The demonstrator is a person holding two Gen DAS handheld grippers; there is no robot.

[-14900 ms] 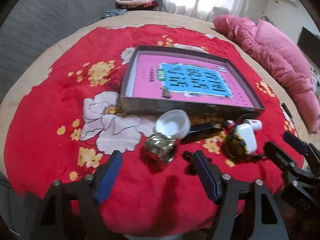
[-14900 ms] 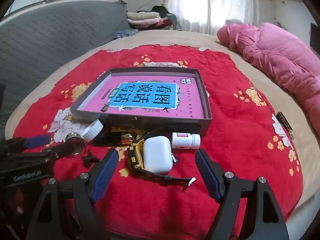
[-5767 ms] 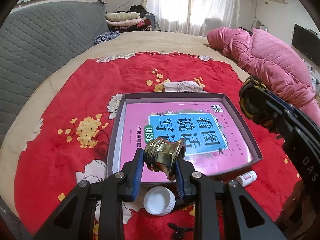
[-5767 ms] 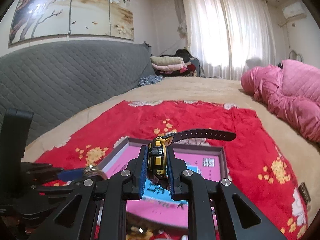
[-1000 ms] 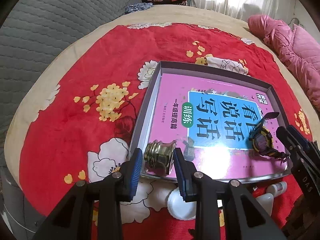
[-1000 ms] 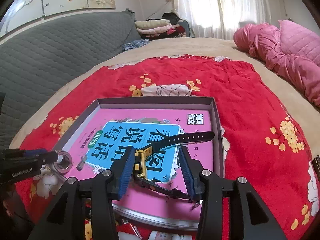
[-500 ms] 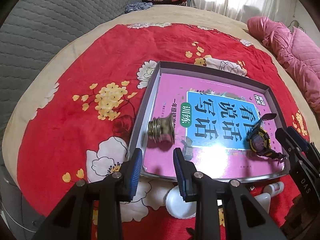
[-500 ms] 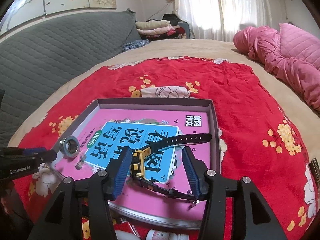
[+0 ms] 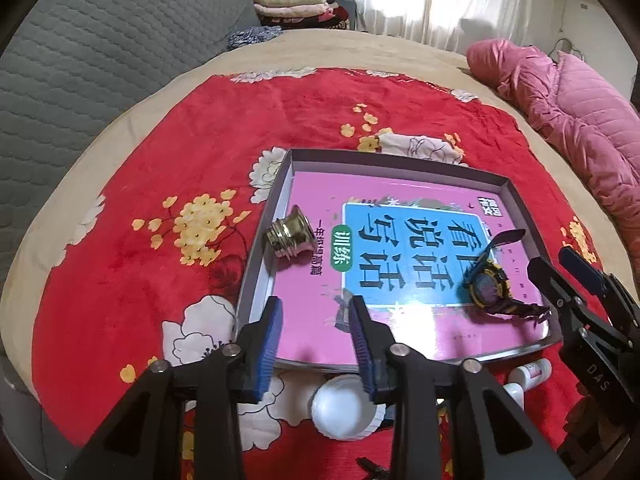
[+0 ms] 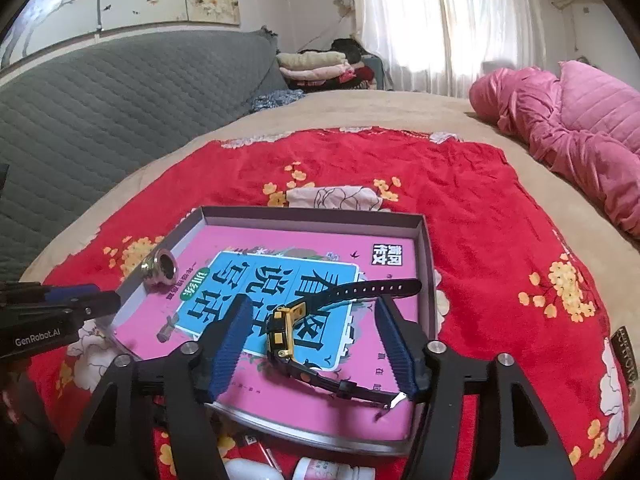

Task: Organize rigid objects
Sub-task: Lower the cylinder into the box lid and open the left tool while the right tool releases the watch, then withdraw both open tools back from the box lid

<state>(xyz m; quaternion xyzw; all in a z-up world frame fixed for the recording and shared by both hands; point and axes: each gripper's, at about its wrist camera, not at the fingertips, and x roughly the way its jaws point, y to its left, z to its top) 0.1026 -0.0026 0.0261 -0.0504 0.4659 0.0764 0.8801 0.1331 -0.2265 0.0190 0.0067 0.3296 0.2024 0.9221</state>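
Note:
A shallow grey box [image 9: 392,158] holds a pink and blue book and sits on the red flowered blanket. A brass fitting [image 9: 290,237] lies on its side at the box's left wall, well ahead of my left gripper [image 9: 316,312]. That gripper's jaws are opening with nothing between them. A black and yellow watch [image 10: 284,330] rests on the book between the blue pads of my right gripper [image 10: 312,312]. Its jaws are opening and the pads do not touch the watch. The fitting [image 10: 160,270] and the box's far wall [image 10: 312,214] also show in the right wrist view.
A white cap [image 9: 344,406] and a small white bottle [image 9: 534,370] lie on the blanket just in front of the box. A pink padded jacket [image 9: 568,92] lies at the far right. A grey quilted backrest [image 9: 100,40] rises on the left.
The left gripper let go of the brass fitting, which now lies further in along the box's left wall. Both pairs of jaws have spread wider. The watch stays put on the book.

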